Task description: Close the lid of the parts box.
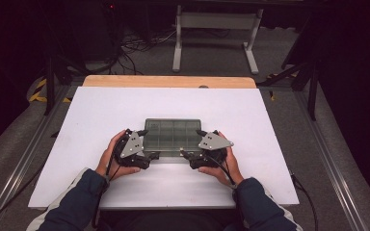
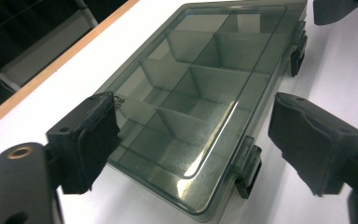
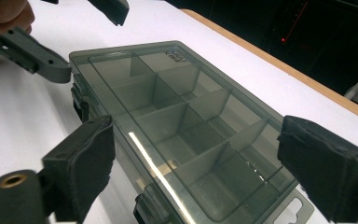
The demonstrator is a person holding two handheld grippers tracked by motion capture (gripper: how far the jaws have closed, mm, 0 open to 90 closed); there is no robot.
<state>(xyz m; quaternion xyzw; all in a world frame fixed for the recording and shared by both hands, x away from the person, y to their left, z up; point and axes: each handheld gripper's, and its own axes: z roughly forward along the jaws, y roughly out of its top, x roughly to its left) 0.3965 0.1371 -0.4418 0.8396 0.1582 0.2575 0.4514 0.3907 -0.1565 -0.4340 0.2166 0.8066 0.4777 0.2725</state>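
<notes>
- The compartment box point(image 1: 173, 134), a smoky translucent case with its lid down, lay flat near the middle of the white table point(image 1: 101, 110), just ahead of the person's hands.
- Its long axis ran across the table, left to right in the high view, so one short end faced each hand.
- The left gripper point(image 1: 147, 144) sat at the box's left end and the right gripper point(image 1: 192, 143) at its right end, both about equally near – neither hand had the clear advantage.
- In the left gripper view the box point(image 2: 200, 93) stretched away lengthwise from the jaws; the two black pads stood wide, one beside each long edge of the near end, and neither pressed on the plastic.
- The right gripper view mirrored that: the box point(image 3: 186, 121) ran off diagonally between spread pads, with daylight on both sides.
- So both grippers were released and grasped nothing, the box merely lying between their jaws.
- Two dark latches point(image 2: 248, 169) sat on the box's front long edge, the side toward the person; the near one in the left gripper view lay just inside the right-hand pad.
- The lid looked closed and the dividers point(image 3: 200, 109) beneath it showed empty cells.
- My reading: any coming move turned on those front latches – each lay slightly to the person's side of its gripper, so a small shift toward that edge would be needed.
</notes>
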